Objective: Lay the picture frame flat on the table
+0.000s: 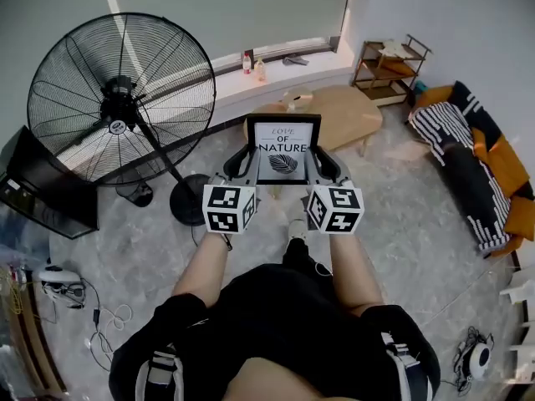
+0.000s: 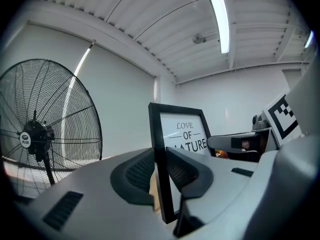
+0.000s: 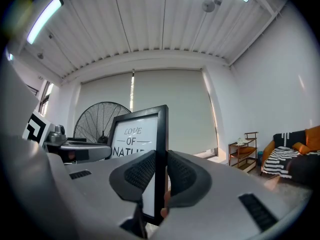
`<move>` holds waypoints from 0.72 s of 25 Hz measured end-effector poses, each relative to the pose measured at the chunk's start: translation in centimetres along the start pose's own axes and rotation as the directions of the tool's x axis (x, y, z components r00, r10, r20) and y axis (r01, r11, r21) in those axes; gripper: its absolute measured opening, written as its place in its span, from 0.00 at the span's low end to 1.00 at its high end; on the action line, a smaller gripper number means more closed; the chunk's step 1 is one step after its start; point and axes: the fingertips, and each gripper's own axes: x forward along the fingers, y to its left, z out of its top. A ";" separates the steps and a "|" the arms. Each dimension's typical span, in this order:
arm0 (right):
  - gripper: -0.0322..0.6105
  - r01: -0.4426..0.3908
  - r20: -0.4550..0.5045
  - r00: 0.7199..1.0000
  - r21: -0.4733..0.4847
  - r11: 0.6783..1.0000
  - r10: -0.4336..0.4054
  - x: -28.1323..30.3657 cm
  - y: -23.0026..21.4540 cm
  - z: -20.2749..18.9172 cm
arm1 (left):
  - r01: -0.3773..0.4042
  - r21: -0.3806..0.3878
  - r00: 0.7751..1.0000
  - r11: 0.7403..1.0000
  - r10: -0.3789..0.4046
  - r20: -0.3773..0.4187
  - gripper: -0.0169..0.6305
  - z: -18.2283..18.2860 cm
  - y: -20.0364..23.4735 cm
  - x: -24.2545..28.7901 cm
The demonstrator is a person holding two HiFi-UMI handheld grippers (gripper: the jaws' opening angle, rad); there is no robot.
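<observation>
Holding black rectangular picture frame (image 1: 283, 150) upright in the air, print facing the head camera, on near side of light wooden low table (image 1: 355, 115). Clamping its left edge in left gripper (image 2: 160, 170) jaws, right edge in right gripper (image 3: 161, 176) jaws

We count one frame (image 1: 283, 150) and two grippers, the left gripper (image 1: 238, 162) and the right gripper (image 1: 328, 164), with two marker cubes (image 1: 228, 208) between them. We also count one fan (image 1: 117, 98), one table (image 1: 351, 111), one shelf (image 1: 390, 69), one sofa (image 1: 481, 170) and two bottles (image 1: 260, 70).
</observation>
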 end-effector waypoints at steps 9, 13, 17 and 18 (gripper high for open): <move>0.19 -0.021 0.007 1.000 -0.001 1.000 0.021 11.5 -7.6 0.5 | -0.020 0.008 1.000 1.000 0.020 -0.015 0.16 0.3 3.1 13.4; 0.19 -0.033 -0.016 0.999 0.014 0.999 0.033 17.9 -13.3 1.6 | -0.033 -0.004 0.999 0.999 0.032 -0.044 0.16 1.1 3.8 21.8; 0.19 -0.055 -0.041 0.998 0.036 0.998 0.056 25.3 -19.2 2.7 | -0.048 -0.007 0.997 0.999 0.047 -0.065 0.16 2.1 5.0 30.9; 0.19 -0.060 -0.049 0.997 0.042 0.997 0.062 27.3 -20.7 2.7 | -0.053 -0.007 0.996 0.999 0.053 -0.073 0.16 2.2 5.3 33.3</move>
